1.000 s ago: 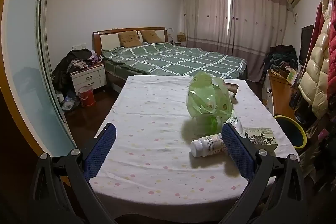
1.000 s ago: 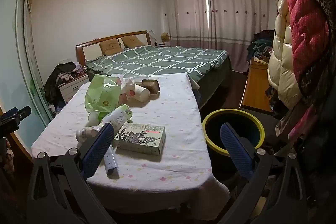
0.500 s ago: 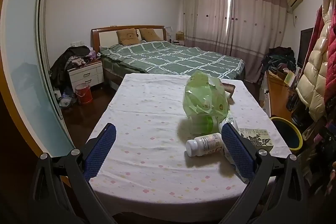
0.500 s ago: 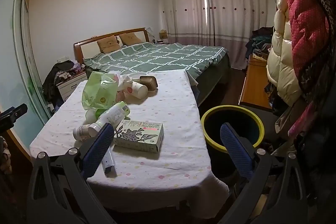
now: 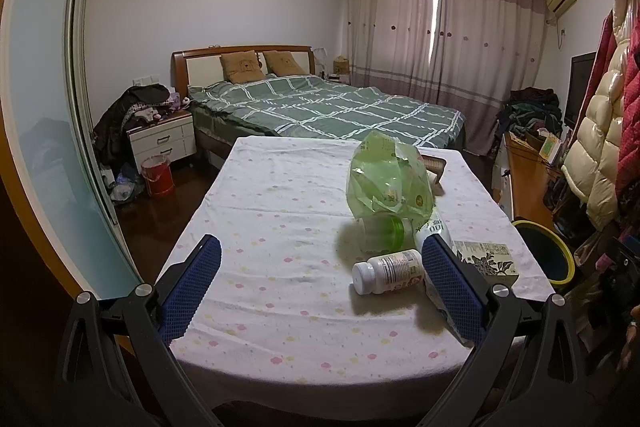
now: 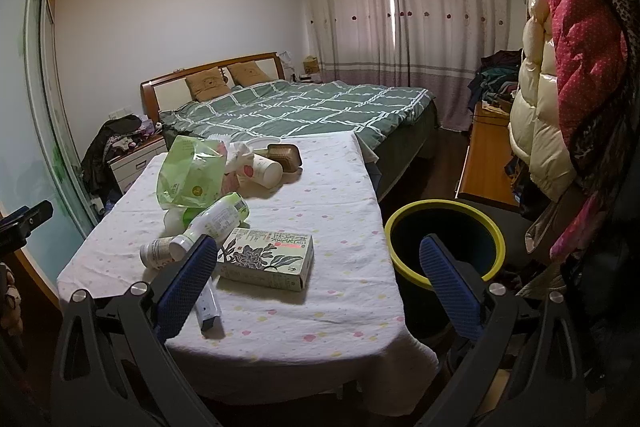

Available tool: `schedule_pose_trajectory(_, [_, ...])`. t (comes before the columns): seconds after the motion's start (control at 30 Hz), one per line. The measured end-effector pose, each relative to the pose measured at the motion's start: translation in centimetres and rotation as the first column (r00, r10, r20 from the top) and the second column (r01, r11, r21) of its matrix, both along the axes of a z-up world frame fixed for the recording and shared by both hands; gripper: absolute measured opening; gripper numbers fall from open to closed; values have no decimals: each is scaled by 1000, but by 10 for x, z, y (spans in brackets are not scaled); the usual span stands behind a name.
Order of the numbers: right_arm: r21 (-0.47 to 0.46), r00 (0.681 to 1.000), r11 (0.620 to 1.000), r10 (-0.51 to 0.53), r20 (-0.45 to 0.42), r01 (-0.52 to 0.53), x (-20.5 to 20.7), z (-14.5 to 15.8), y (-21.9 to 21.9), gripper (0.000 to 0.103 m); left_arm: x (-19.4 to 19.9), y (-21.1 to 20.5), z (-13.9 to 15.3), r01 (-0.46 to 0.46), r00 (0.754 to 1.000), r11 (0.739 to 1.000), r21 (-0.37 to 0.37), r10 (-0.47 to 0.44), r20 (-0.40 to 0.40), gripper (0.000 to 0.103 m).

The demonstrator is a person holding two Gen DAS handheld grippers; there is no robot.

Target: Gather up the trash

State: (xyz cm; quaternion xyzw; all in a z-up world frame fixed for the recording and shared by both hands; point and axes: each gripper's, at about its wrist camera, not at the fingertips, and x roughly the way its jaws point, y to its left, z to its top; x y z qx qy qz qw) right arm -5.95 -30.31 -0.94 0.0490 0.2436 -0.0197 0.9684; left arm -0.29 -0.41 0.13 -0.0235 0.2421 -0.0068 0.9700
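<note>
From your left wrist view, the green bag (image 5: 386, 183) hides most of the cup and brown tray behind it, and the right finger of the left tongs (image 5: 320, 287) covers part of the printed box (image 5: 486, 259). Label print on the white bottle (image 5: 388, 273) is too small to read.

Both grippers, left (image 5: 320, 263) and right (image 6: 316, 263), have drawn back slightly from the table (image 5: 280, 267).
</note>
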Motion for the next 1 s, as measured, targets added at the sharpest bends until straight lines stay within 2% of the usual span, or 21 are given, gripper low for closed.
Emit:
schedule_pose_trajectory(0.57, [2, 1000, 1000, -7, -3, 7, 3, -1, 3, 97, -8, -1, -4, 9, 1000, 1000, 0, -9, -18, 99])
schedule_pose_trajectory(0.6, [3, 1000, 1000, -7, -3, 7, 3, -1, 4, 97, 2, -3, -6, 9, 1000, 1000, 1, -9, -22, 99])
schedule_pose_trajectory(1.0, [4, 1000, 1000, -10, -4, 10, 3, -1, 1, 97, 4, -4, -7, 11, 1000, 1000, 2, -11, -26, 99])
